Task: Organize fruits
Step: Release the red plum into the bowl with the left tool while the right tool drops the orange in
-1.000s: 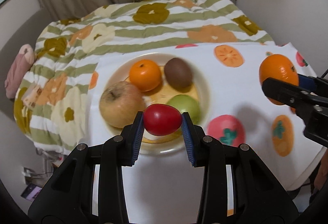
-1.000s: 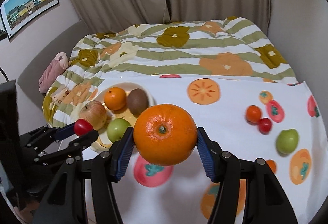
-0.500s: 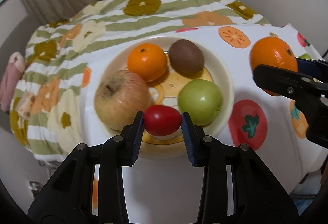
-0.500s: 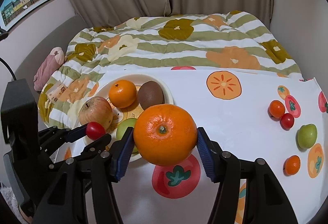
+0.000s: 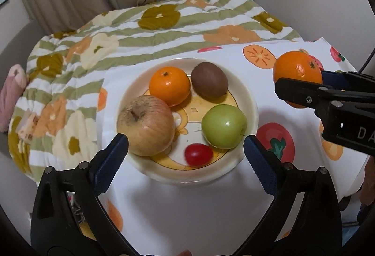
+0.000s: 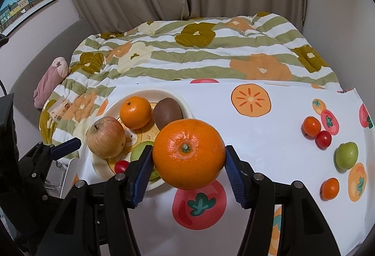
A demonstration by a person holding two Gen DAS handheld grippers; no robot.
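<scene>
One small red cherry tomato [image 5: 198,154] now lies freed at the near edge of the cream round plate [image 5: 252,106], the left gripper [image 5: 185,150] having just spread wide around it, while the right gripper [image 6: 187,162] pinches the large orange [image 6: 188,153] awaiting placement.

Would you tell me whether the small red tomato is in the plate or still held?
In the plate: the red tomato lies on it, and the left claw, just opened, stands clear.

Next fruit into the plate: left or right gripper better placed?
Right. The right gripper already grips a big orange beside the plate. The left gripper has just opened, empty, its red tomato lying in the plate; loose fruit lies far right.
</scene>
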